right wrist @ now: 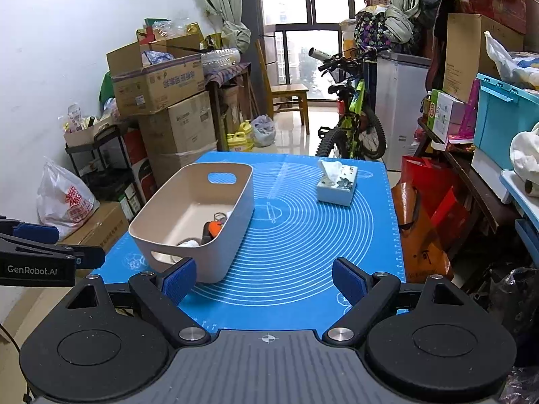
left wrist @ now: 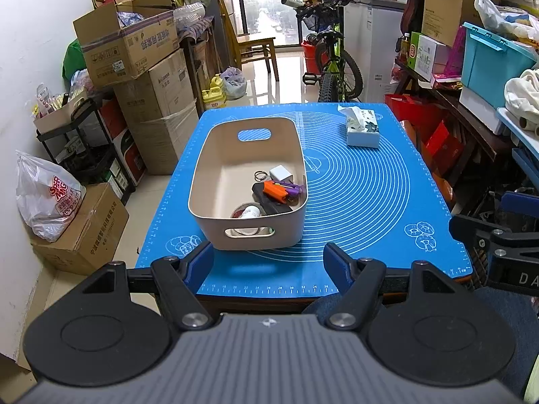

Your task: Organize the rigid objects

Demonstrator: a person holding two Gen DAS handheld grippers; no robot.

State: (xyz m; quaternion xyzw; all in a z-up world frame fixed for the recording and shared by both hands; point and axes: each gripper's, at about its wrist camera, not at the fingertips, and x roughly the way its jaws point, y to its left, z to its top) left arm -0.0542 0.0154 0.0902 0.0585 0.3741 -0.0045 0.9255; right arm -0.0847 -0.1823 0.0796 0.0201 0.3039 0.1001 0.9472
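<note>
Both your left tool [left wrist: 268,262] and right tool [right wrist: 264,281] hang wide and empty. The small rigid items [left wrist: 274,190] sit in the beige plastic bin [left wrist: 215,155]; only the white tissue box [left wrist: 363,128] stands apart, so approach it squarely.

The beige rectangular plastic bin [left wrist: 249,181] looks smooth and matt. Under it, the blue printed silicone-like mat [left wrist: 363,202] is smooth with a slight sheen. The white paper tissue box [left wrist: 363,128], upper right, looks faintly glossy.

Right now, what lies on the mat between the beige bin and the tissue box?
Nothing: between the beige bin and the tissue box there is only bare blue mat. Both wrist views show this.
</note>
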